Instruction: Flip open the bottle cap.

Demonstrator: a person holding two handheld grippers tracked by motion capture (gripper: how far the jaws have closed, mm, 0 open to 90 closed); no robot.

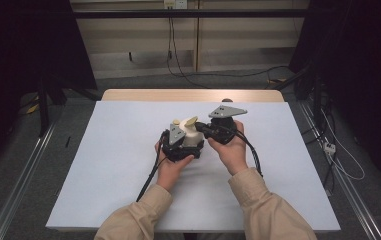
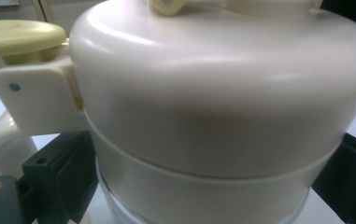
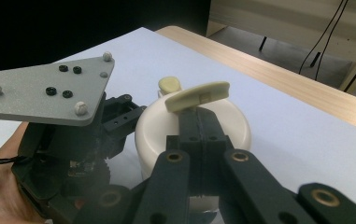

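A cream-coloured plastic jug with a domed lid (image 1: 192, 136) stands upright near the middle of the counter (image 1: 118, 165), which is covered by a pale blue sheet. The body of the jug is clasped from both sides, just under the lid seam, by the left hand-held gripper (image 1: 180, 145); in the left gripper view its black jaws are seen spread to the width of the body and pressed against it. A pale yellow flat tab on top of the lid (image 3: 197, 96) is approached from above by the right hand-held gripper (image 3: 199, 122), whose jaws are pressed together directly under the tab; whether a stem is pinched between them cannot be told. A second pale yellow round button (image 3: 169, 84) sits beside the tab, near the handle hinge.

The step in hand is judged to be the working of the lid tab while the body is braced. It would be done well if the left clasp is kept firm and level, so the jug is not tipped, and if force is applied to the tab along its own hinge.

Open sheet lies on every side of the jug, and the wooden far edge (image 1: 193, 95) is well apart.
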